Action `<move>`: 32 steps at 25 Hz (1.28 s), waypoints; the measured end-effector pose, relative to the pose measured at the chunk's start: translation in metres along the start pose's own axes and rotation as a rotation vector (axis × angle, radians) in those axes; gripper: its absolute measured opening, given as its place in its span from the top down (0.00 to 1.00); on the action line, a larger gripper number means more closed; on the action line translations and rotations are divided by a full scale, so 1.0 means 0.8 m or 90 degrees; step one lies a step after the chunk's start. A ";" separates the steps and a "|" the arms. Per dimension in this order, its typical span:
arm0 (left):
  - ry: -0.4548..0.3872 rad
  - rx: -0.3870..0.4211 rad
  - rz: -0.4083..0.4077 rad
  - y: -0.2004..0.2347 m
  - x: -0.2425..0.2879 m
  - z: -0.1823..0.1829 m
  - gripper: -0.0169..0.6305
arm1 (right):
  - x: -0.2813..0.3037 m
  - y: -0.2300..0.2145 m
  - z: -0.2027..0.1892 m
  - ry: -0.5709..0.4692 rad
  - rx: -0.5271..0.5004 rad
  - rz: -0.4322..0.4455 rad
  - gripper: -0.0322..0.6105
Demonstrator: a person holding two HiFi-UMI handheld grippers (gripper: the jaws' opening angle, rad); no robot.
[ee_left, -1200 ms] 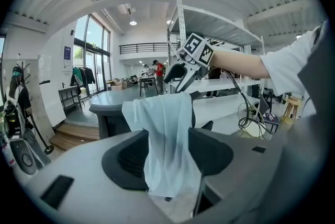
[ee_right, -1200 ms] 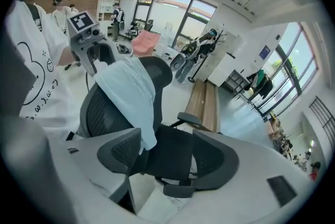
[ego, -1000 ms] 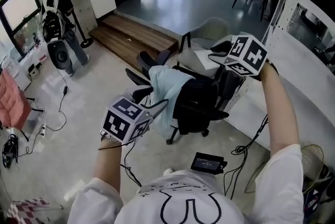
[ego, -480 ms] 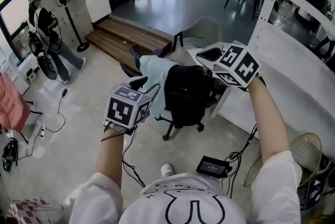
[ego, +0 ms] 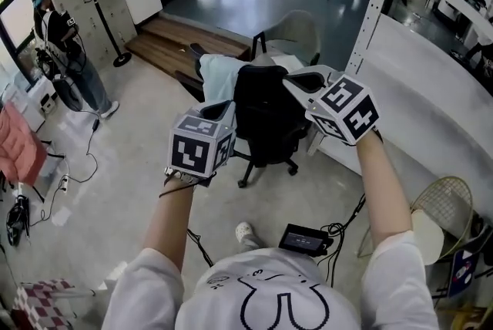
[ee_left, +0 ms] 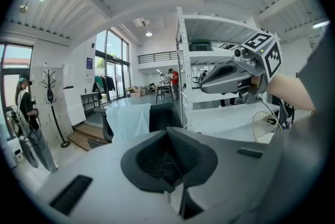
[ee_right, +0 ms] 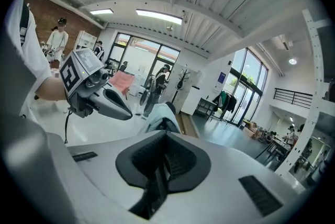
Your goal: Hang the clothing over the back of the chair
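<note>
your left gripper point(ego: 216, 109) and right gripper point(ego: 302, 80) both have jaws pressed together on nothing, held level and short of the black swivel office chair point(ego: 266, 120), touching neither it nor the cloth. the pale blue cloth garment point(ego: 218, 79) is draped over the chair's back on its left side and hangs on its own weight, so it needs no grip. the hang looks done.

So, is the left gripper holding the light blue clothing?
No, the left gripper has its jaws shut on nothing, and the clothing is draped on the chair ahead.
</note>
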State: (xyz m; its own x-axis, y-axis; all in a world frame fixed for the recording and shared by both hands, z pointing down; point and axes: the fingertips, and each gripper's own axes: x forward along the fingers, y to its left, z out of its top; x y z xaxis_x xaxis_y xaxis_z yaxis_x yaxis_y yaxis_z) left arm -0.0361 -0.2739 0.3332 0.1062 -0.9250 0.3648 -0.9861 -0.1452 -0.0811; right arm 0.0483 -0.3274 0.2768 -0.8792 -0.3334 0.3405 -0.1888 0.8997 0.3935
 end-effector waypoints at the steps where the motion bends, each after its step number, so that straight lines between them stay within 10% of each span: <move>1: -0.012 -0.004 0.003 -0.005 -0.004 0.000 0.96 | -0.005 0.009 -0.001 -0.008 0.002 -0.004 0.95; 12: -0.090 -0.040 -0.012 -0.063 -0.017 -0.010 0.96 | -0.050 0.057 -0.021 -0.070 0.032 -0.088 0.95; 32: -0.185 -0.060 -0.100 -0.101 -0.041 -0.004 0.96 | -0.081 0.099 -0.050 -0.166 0.316 -0.204 0.95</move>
State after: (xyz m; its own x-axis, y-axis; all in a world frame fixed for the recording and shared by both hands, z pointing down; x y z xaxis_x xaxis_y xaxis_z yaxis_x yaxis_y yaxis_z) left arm 0.0401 -0.2308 0.3305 0.2757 -0.9574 0.0860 -0.9610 -0.2726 0.0461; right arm 0.1081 -0.2458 0.3200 -0.8115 -0.5837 0.0290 -0.5843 0.8113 -0.0216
